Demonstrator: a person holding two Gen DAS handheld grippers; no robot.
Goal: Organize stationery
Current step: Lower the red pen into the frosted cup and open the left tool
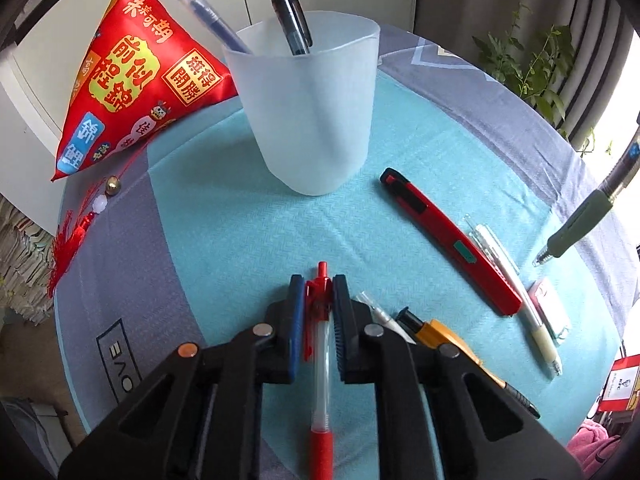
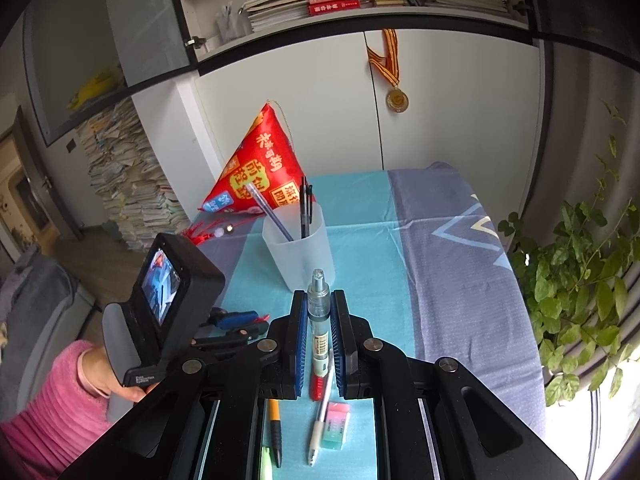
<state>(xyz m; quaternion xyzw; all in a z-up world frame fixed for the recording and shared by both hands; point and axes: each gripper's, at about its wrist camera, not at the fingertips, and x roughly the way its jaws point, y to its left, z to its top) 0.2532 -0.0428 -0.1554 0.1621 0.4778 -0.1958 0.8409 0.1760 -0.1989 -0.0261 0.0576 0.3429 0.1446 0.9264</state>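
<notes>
Left tongs [image 1: 316, 312] clamp a red pen [image 1: 320, 360] (on the cloth); right tongs [image 2: 319, 336] grip a clear pen [image 2: 319, 320].

Left gripper [image 1: 318, 312] and right gripper [image 2: 319, 338] both angle downward, jaws closed on pens.

The red triangular pouch [image 1: 136, 76] carried yellow and white Chinese characters, shown mirrored and hard to read. The grey cloth [image 1: 120, 356] bore a boxed logo, roughly "OVE". A barcode label sat on the clear pen [image 2: 320, 320]
</notes>
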